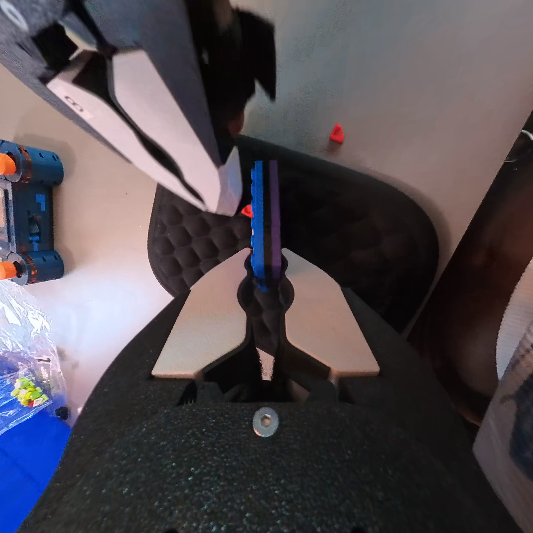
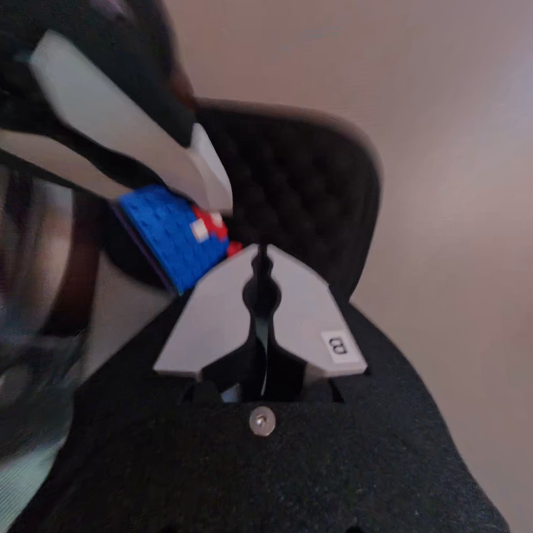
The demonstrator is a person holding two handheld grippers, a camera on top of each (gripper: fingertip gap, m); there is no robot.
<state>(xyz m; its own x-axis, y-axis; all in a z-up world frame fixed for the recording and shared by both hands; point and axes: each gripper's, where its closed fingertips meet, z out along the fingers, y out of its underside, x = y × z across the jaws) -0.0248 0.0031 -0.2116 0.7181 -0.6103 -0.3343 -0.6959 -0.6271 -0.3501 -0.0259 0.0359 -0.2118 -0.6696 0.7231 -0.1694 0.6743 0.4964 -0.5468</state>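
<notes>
My left gripper (image 1: 266,259) is shut on a flat stack of brick plates (image 1: 264,219), blue on one face, black in the middle and purple on the other, held edge-on. In the right wrist view the blue face (image 2: 170,230) carries small red and white pieces (image 2: 210,223). My right gripper (image 2: 262,248) is shut, with its tips at the plate's edge beside a small red piece (image 2: 235,248). It shows in the left wrist view (image 1: 229,199) coming in from the upper left, and the red piece (image 1: 246,210) sits between its tip and the blue face.
A black honeycomb-textured tray (image 1: 196,239) lies under both grippers. A loose red piece (image 1: 337,134) lies on the pale table beyond it. A blue and orange brick model (image 1: 31,216) and a clear bag of small pieces (image 1: 26,360) are at the left. A dark brown edge (image 1: 476,259) runs along the right.
</notes>
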